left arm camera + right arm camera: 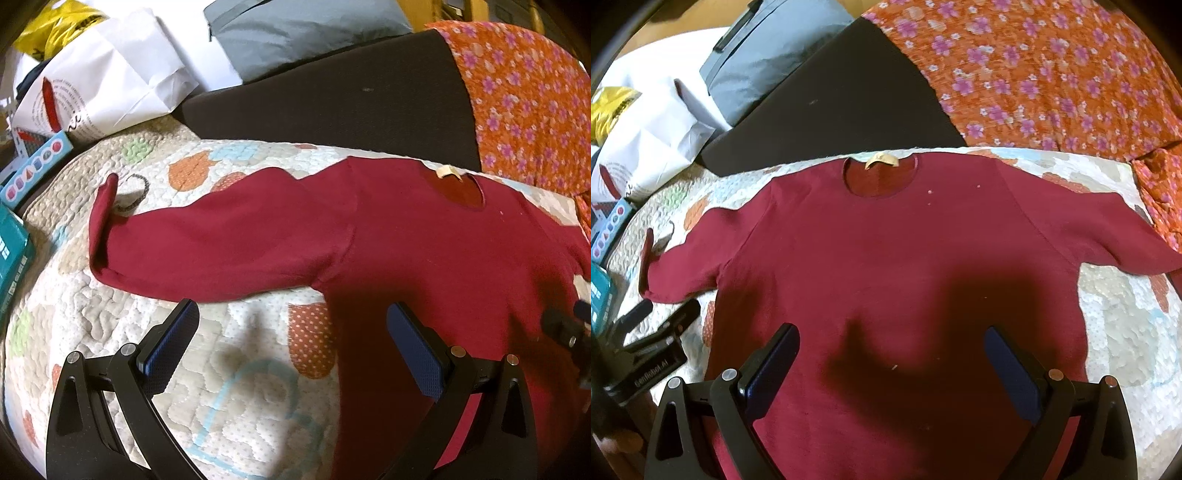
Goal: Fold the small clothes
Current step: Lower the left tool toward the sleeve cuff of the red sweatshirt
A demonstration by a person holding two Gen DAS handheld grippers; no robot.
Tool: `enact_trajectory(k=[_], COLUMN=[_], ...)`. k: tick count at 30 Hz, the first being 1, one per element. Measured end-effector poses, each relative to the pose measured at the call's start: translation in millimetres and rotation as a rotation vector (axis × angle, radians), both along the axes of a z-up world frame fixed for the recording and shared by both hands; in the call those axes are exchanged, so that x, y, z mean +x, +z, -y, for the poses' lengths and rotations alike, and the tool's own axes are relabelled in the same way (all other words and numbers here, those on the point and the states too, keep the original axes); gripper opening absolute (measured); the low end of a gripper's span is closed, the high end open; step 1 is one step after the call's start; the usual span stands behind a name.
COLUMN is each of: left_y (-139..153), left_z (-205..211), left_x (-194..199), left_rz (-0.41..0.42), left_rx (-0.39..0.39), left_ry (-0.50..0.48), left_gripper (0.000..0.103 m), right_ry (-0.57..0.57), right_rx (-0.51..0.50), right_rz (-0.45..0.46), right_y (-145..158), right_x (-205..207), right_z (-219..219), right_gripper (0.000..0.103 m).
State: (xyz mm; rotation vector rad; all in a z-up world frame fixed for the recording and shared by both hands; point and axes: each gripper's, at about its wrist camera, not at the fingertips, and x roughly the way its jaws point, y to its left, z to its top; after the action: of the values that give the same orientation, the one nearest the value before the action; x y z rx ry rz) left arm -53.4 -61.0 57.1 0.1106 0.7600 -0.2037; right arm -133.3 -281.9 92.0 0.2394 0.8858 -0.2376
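Note:
A dark red long-sleeved shirt [886,258] lies flat, front up, on a patterned quilt [1115,332], its neck with a beige label [882,160] at the far side. Both sleeves are spread out sideways. In the left wrist view the left sleeve [221,240] stretches across to a cuff [101,218] that stands up a little. My left gripper [291,314] hovers open just short of that sleeve, beside the shirt's left side. My right gripper [892,336] is open above the shirt's lower middle, with nothing between its fingers. The left gripper [665,314] also shows at the right wrist view's left edge.
A black cushion [332,99] and an orange flowered cloth [524,103] lie beyond the quilt. A white paper bag [103,81], a grey pillow [295,33], a yellow bag [62,22] and colourful boxes [33,173] crowd the far left.

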Motion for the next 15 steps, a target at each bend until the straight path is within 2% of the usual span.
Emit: enact_trajectory(k=[5, 15], left_y=[-1, -1], left_z=[-5, -3], left_x=[4, 4], left_rz=[-0.004, -0.005], left_rx=[-0.007, 0.004], left_ry=[0.028, 0.025], left_gripper=[0.102, 0.102], right_ry=[0.02, 0.026], right_rx=[0.003, -0.005], right_rz=[-0.018, -0.015], right_y=[-8, -9], right_x=[7, 10], right_z=[-8, -12], right_gripper=[0.1, 0.1])
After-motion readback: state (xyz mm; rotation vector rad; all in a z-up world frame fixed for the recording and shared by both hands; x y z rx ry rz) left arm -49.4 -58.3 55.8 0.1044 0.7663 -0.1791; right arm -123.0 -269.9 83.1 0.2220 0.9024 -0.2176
